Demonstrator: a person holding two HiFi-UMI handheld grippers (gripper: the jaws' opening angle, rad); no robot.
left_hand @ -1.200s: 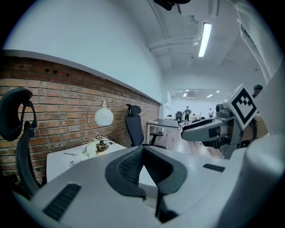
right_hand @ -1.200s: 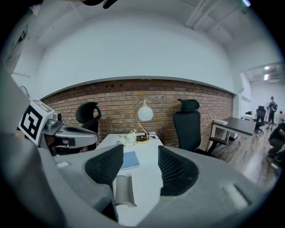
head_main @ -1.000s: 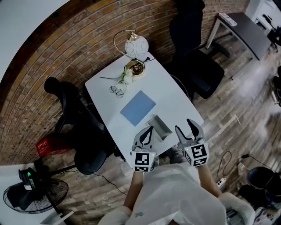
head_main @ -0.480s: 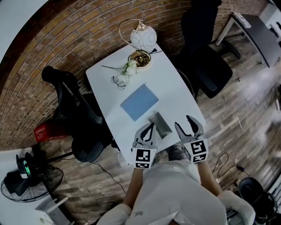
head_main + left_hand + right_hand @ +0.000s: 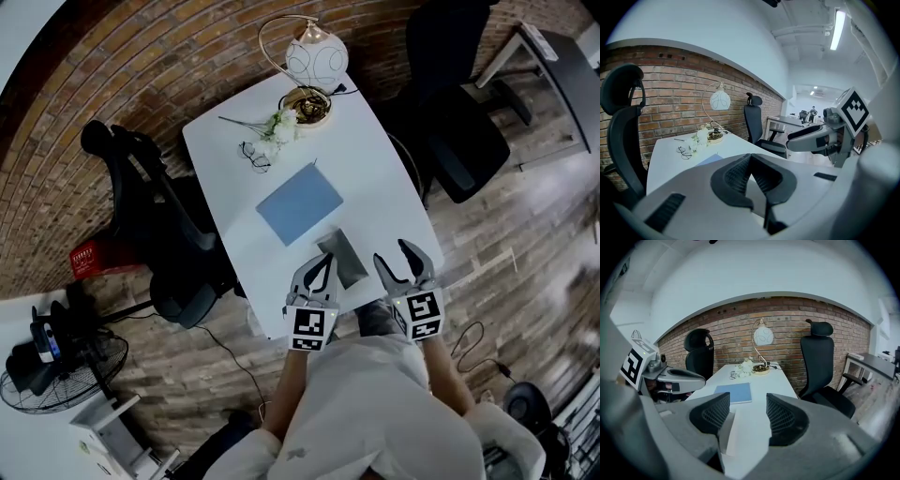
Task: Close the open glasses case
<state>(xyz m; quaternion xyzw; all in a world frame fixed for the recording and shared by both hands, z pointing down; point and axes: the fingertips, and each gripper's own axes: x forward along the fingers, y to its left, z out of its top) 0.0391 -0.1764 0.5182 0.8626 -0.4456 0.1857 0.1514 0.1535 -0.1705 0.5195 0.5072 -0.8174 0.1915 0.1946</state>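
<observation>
The grey glasses case (image 5: 339, 260) lies open near the front edge of the white table (image 5: 375, 187). My left gripper (image 5: 322, 264) hovers at the case's left side with its jaws together and nothing between them. Its closed tips (image 5: 751, 157) fill the left gripper view and hide the case there. To the right of the case, clear of it, my right gripper (image 5: 394, 255) is open. In the right gripper view the pale case (image 5: 727, 432) shows low between the spread jaws of the right gripper (image 5: 747, 404).
A blue notebook (image 5: 300, 202) lies mid-table. Spectacles (image 5: 251, 155), white flowers (image 5: 278, 127) and a globe lamp (image 5: 316, 58) stand at the far end. Black office chairs flank the table on the left (image 5: 150, 216) and right (image 5: 450, 141). A fan (image 5: 56, 361) stands on the floor.
The head view has swung a little, so the table sits higher and straighter in the picture. Both grippers stay beside the case with their jaws as before.
</observation>
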